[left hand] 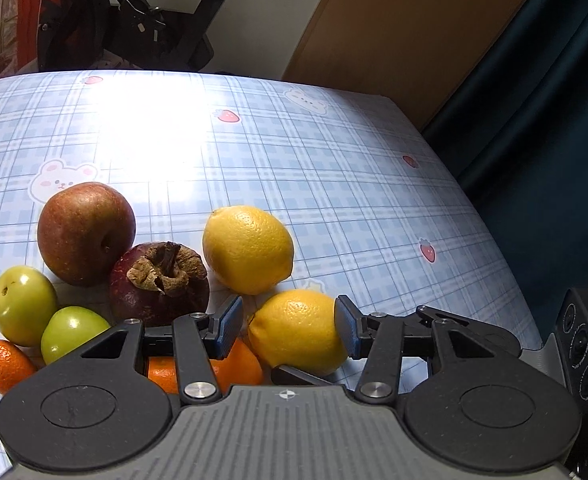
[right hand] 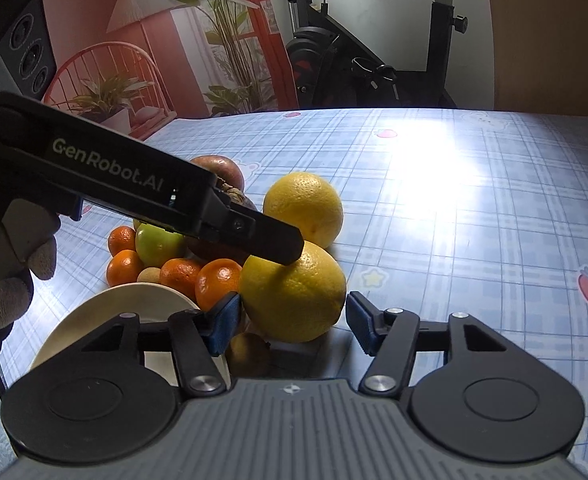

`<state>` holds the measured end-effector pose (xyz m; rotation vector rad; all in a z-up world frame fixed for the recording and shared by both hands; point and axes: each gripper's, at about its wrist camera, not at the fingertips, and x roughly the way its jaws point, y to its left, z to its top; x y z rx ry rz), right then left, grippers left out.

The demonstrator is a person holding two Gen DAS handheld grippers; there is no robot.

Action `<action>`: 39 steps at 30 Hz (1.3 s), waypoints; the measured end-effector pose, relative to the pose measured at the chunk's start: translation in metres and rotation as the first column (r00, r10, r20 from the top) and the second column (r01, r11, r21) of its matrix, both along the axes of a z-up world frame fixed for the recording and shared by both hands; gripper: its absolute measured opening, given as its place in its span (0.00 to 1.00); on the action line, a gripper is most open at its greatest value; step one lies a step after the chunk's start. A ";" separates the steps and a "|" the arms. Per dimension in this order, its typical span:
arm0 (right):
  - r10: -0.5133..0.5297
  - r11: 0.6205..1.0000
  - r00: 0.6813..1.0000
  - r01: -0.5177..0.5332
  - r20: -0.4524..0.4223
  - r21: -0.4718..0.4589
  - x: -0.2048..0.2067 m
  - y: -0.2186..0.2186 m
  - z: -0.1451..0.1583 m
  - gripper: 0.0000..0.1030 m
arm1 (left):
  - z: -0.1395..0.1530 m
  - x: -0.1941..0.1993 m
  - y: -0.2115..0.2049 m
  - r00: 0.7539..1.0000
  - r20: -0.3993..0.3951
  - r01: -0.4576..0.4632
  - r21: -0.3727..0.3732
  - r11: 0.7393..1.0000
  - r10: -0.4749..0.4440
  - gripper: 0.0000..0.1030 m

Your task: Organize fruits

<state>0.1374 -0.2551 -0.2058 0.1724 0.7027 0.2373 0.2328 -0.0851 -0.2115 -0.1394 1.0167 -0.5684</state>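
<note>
A pile of fruit lies on the checked tablecloth. In the left wrist view my left gripper (left hand: 286, 326) is open around the near lemon (left hand: 298, 330); the right pad touches it and the left pad stands a little off. A second lemon (left hand: 248, 249), a mangosteen (left hand: 159, 282), a red apple (left hand: 84, 232), two green fruits (left hand: 22, 304) and tangerines (left hand: 2, 364) lie beside it. In the right wrist view my right gripper (right hand: 292, 322) is open, with the same near lemon (right hand: 294, 294) between its pads, and the left gripper's finger (right hand: 278, 246) rests on the lemon's top.
A cream plate (right hand: 134, 312) sits at the near left in the right wrist view, next to several tangerines (right hand: 218, 282). The table's right edge (left hand: 474, 184) drops off toward a dark curtain. An exercise bike stands behind the table.
</note>
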 end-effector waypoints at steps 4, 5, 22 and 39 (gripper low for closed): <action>-0.003 1.000 1.000 0.003 0.006 0.015 -0.001 -0.002 -0.001 0.58 | -0.004 0.004 -0.004 1.000 -0.013 0.017 -0.013 1.000 -0.017 0.46; -0.006 1.000 1.000 0.006 0.008 0.013 -0.002 -0.002 -0.001 0.58 | -0.003 0.005 -0.005 1.000 -0.018 0.023 -0.019 1.000 -0.023 0.46; 0.077 0.997 0.995 -0.075 0.056 -0.030 -0.026 0.045 0.031 0.58 | 0.040 -0.040 0.047 0.998 0.041 0.044 -0.061 0.997 -0.042 0.46; 0.190 0.975 0.982 -0.189 0.000 -0.116 -0.014 0.102 -0.003 0.58 | 0.013 -0.057 0.097 0.999 0.005 -0.048 -0.043 0.998 0.049 0.46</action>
